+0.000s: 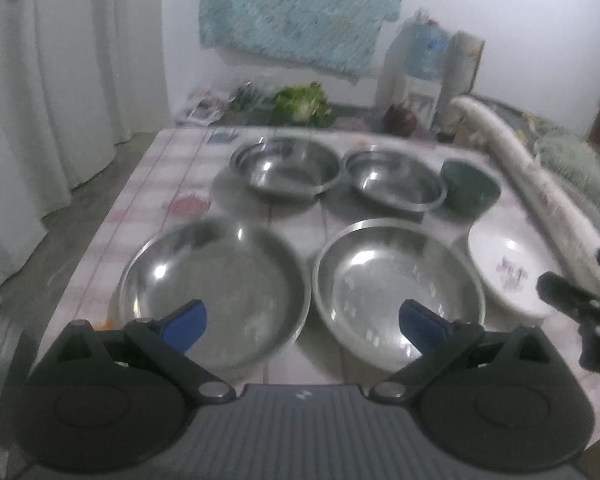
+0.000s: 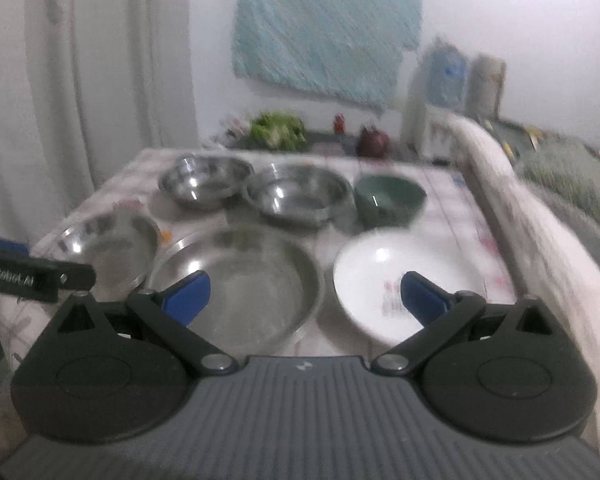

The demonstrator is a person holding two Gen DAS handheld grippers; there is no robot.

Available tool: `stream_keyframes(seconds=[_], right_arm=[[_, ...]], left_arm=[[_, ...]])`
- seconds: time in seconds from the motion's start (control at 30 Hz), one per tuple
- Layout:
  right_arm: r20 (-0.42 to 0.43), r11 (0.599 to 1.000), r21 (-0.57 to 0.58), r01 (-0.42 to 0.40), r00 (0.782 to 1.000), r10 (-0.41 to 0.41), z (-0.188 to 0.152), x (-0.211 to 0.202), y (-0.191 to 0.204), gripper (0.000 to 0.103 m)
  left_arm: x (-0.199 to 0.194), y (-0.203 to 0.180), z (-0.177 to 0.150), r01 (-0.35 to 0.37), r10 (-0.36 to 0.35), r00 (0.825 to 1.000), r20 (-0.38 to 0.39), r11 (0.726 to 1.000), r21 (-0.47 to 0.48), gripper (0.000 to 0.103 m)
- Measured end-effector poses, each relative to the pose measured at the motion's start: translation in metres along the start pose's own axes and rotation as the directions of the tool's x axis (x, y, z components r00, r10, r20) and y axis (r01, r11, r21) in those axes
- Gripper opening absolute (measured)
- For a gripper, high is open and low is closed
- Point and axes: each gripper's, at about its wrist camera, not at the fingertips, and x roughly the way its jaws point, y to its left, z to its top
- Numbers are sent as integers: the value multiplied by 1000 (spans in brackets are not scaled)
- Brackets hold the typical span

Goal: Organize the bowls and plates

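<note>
1. left wrist view: left gripper (image 1: 302, 322) sits nearest, jaws spread wide, nothing between them. it hovers over the gap between two large steel plates, left steel plate (image 1: 214, 294) and middle steel plate (image 1: 396, 292), so it looks like lining up, no grasp yet.
2. behind them a row of two steel bowls, far-left bowl (image 1: 286, 168) and middle bowl (image 1: 394, 180), then a green bowl (image 1: 470, 186). white floral plate (image 1: 508, 270) lies right of the steel plates. plates front, bowls back, each kind apart and none stacked: sorting looks barely begun.
3. right wrist view: right gripper (image 2: 306, 298) nearest, also wide open and empty, straddling the gap between the middle steel plate and the white floral plate.
4. tablecloth (image 1: 180, 184) is checked; frames are blurred, so exact rim contact between plates is unclear.
</note>
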Motion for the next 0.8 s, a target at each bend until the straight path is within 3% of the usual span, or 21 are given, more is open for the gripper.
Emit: stream_keyframes(seconds=[0.1,0.3,0.47,0.67,0.8], right_arm=[[37,996,-66,-66,997,69,24,13,0,102],[65,981,-80,-174,982,180,88,55,-1,102],[45,962,-95,-256,964,261,133,105,5,102],[-27,939,-51,-341,940,340,166,189,12,100],[-127,935,-16,-354,928,349,178,260,16,89]], left_arm=[[5,8,21,11,-12,999,38,1000,11,103],[23,14,60,-138,126,981,146,987,80,103],[59,33,87,-145,128,974,184,986,81,101],[128,46,118,-101,97,993,69,993,60,91],[172,52,128,-96,97,995,-16,994,52,75]])
